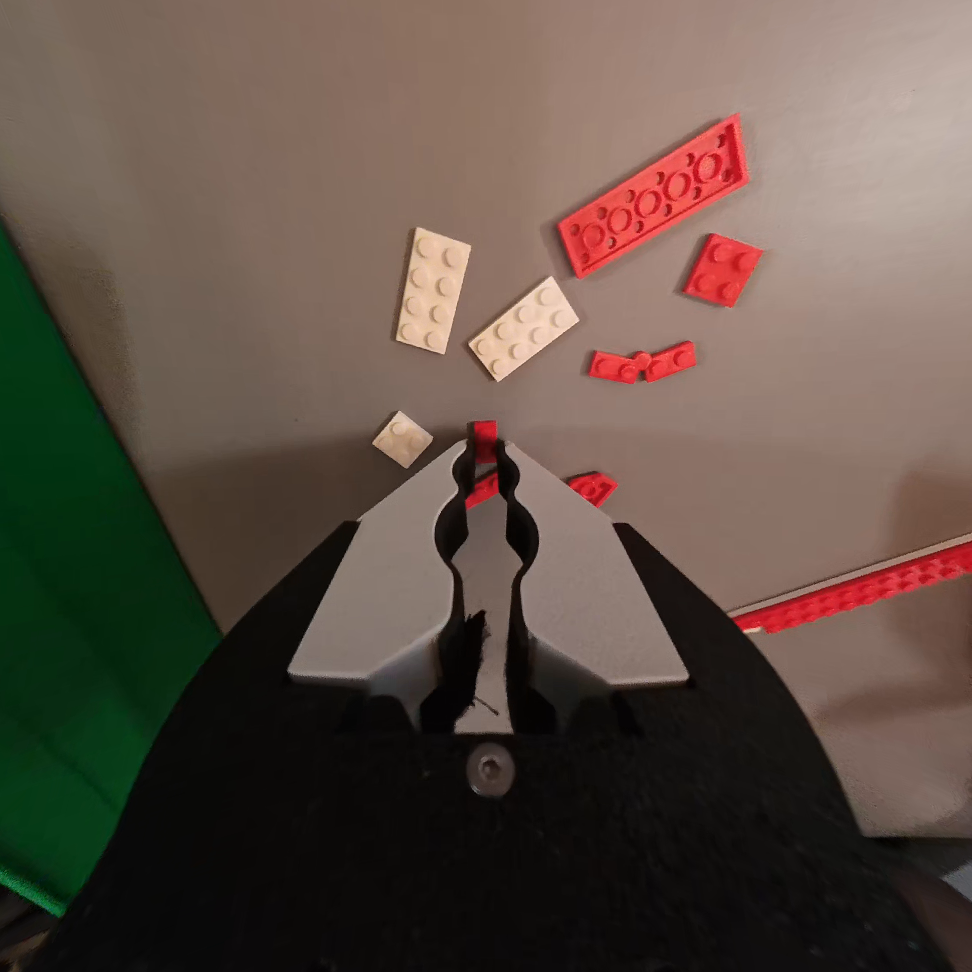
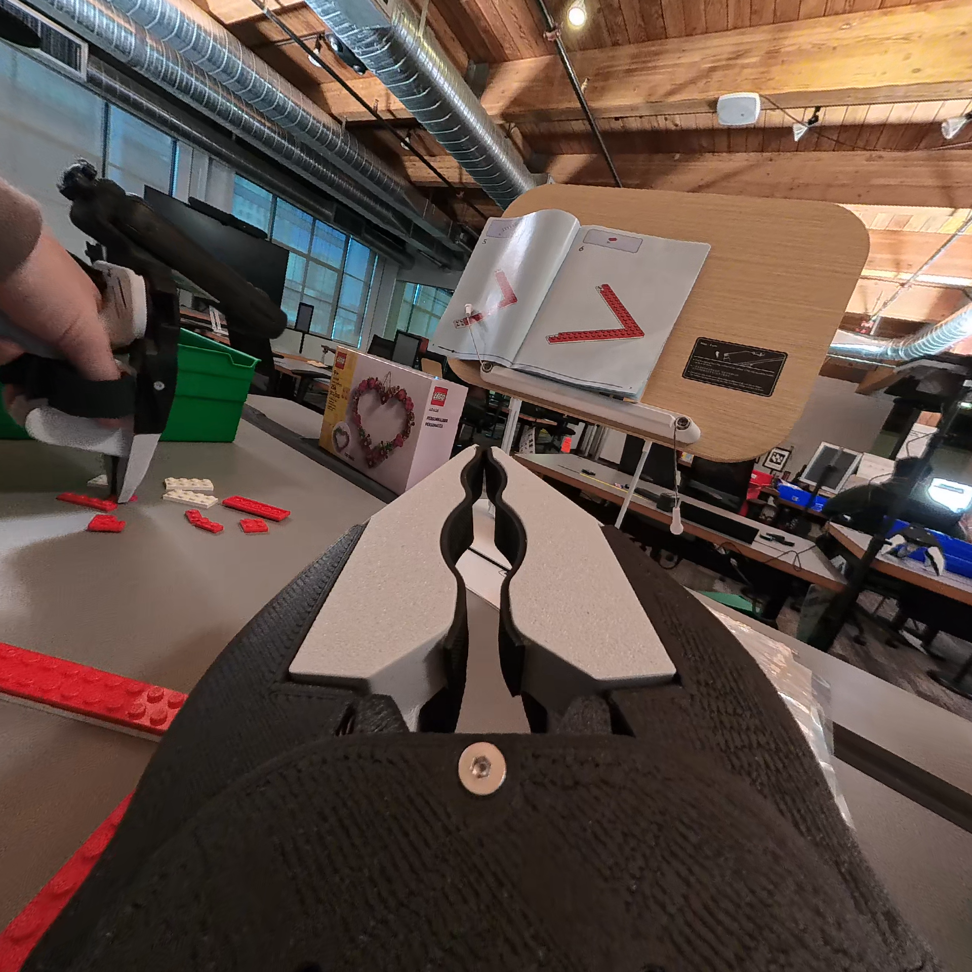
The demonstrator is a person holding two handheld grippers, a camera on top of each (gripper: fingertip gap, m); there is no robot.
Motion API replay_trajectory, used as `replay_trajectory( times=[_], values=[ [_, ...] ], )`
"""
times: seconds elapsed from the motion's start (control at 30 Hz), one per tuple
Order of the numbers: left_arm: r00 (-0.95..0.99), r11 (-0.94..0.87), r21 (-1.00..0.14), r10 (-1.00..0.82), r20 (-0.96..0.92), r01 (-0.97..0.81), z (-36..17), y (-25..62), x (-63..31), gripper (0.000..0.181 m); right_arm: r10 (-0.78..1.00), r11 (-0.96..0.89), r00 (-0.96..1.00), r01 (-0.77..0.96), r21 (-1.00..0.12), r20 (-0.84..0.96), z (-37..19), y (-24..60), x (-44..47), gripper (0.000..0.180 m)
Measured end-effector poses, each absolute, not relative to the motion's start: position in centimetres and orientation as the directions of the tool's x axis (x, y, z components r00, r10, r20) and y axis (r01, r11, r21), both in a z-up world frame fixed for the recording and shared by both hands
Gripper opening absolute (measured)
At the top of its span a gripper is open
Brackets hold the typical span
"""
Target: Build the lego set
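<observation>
In the left wrist view my left gripper (image 1: 485,446) points down at the grey table and is shut on a small red plate (image 1: 484,435) held between its tips. Another red piece (image 1: 481,492) lies partly hidden under the fingers. Around it lie two white 2x4 plates (image 1: 432,289) (image 1: 523,327), a white 2x2 plate (image 1: 402,438), a long red plate lying studs down (image 1: 652,194) and a red 2x2 plate (image 1: 723,269). My right gripper (image 2: 485,453) is shut and empty, above the table. The left gripper (image 2: 122,492) shows far left there, tips at the table.
A long red plate assembly (image 2: 89,689) lies by the right gripper and also shows in the left wrist view (image 1: 862,594). A green bin (image 2: 210,389), a set box (image 2: 392,421) and an open instruction booklet (image 2: 568,305) on a wooden stand are behind. A person's hand (image 2: 47,310) holds the left gripper. Some 30 cm of space lies between my two pairs of fingers. From the right gripper's tips to the long red plate assembly (image 2: 89,689) is close to 15 cm.
</observation>
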State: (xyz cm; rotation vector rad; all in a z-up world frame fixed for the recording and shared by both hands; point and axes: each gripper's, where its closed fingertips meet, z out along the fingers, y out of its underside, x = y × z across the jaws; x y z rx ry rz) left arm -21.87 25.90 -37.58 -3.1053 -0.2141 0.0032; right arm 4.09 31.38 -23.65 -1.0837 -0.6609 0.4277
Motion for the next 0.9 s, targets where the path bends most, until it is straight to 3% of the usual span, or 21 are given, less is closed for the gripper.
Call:
replay_trajectory(
  times=[0.2, 0.43, 0.63, 0.9],
  values=[
    [0.999, -0.989, -0.142, -0.028, -0.015, -0.030, -36.5, 27.0, -19.6, 0.005, 0.614, 0.428, 0.731, 0.008, -0.904, 0.297, -23.6, 31.3, 4.0, 0.000],
    [0.844, -0.747, -0.441, -0.534, -0.048, -0.498, -32.7, 25.3, -9.4, 0.006, 0.587, 0.457, 0.730, 0.057, -0.888, 0.349, -23.7, 30.9, 4.2, 0.000],
    [0.445, -0.336, -0.430, -0.877, -0.183, -0.838, -32.9, 18.8, -3.0, 0.006, 0.549, 0.474, 0.738, 0.112, -0.873, 0.393, -23.9, 29.4, 5.8, 0.000],
    [0.033, 0.051, -0.441, -0.983, -0.181, -0.896, -33.2, 14.1, 6.5, 0.006, 0.332, 0.375, 0.850, 0.279, -0.884, 0.409, -24.9, 28.2, 12.9, 0.000]
  ],
)
